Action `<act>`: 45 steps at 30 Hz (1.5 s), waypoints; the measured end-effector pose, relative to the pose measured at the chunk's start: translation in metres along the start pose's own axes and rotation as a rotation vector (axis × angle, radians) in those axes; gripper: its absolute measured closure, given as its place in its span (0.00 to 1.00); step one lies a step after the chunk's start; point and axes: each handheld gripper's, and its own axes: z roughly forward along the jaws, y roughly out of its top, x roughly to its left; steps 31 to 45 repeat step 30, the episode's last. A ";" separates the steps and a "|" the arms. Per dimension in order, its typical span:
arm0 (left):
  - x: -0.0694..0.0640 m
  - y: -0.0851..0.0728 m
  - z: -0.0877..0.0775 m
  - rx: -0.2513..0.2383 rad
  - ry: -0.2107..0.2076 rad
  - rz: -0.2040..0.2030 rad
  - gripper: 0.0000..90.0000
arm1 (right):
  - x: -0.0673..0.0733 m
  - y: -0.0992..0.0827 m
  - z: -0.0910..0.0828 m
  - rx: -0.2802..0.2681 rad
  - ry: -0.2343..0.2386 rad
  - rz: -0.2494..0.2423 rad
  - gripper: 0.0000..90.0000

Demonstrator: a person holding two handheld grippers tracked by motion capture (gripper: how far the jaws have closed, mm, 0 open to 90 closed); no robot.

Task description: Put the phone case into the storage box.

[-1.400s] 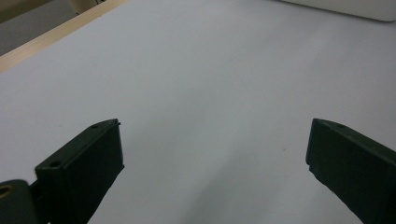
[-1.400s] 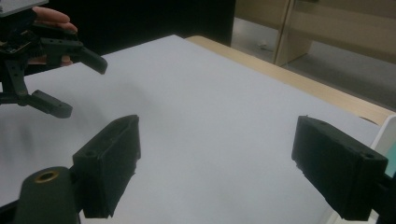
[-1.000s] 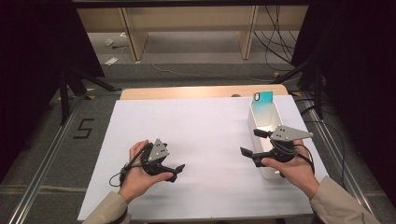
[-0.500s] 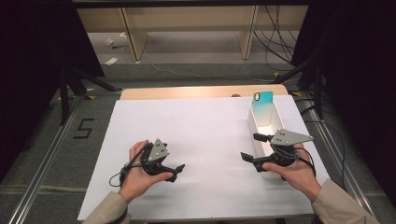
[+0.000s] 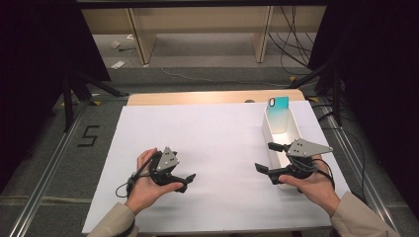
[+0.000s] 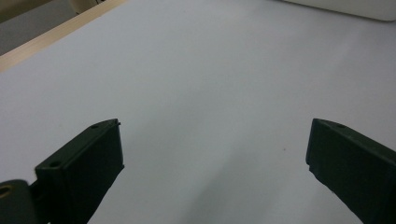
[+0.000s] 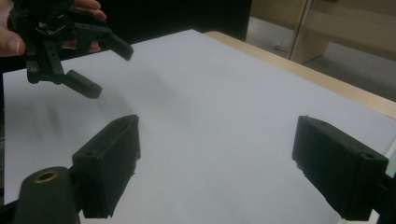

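My left gripper (image 5: 187,181) rests low over the near left of the white sheet (image 5: 217,128), held in a hand, jaws open and pointing right with nothing between them. In the left gripper view its jaws (image 6: 215,154) stand wide over bare sheet. My right gripper (image 5: 264,157) is held over the near end of a long white tray (image 5: 295,129), jaws open and pointing left, empty. The right gripper view shows its open jaws (image 7: 217,154) and, farther off, the left gripper (image 7: 93,70). A teal phone case (image 5: 278,106) stands upright at the tray's far end.
The white sheet covers a wooden table whose far edge (image 5: 197,97) shows beyond it. The tray's rim (image 6: 355,7) appears at the top right of the left gripper view. Metal rails (image 5: 44,173) run along both sides, and cables and furniture legs lie on the floor behind.
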 end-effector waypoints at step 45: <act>0.001 0.000 0.001 -0.004 -0.005 -0.005 0.04 | 0.002 -0.003 0.002 -0.011 0.002 -0.001 0.18</act>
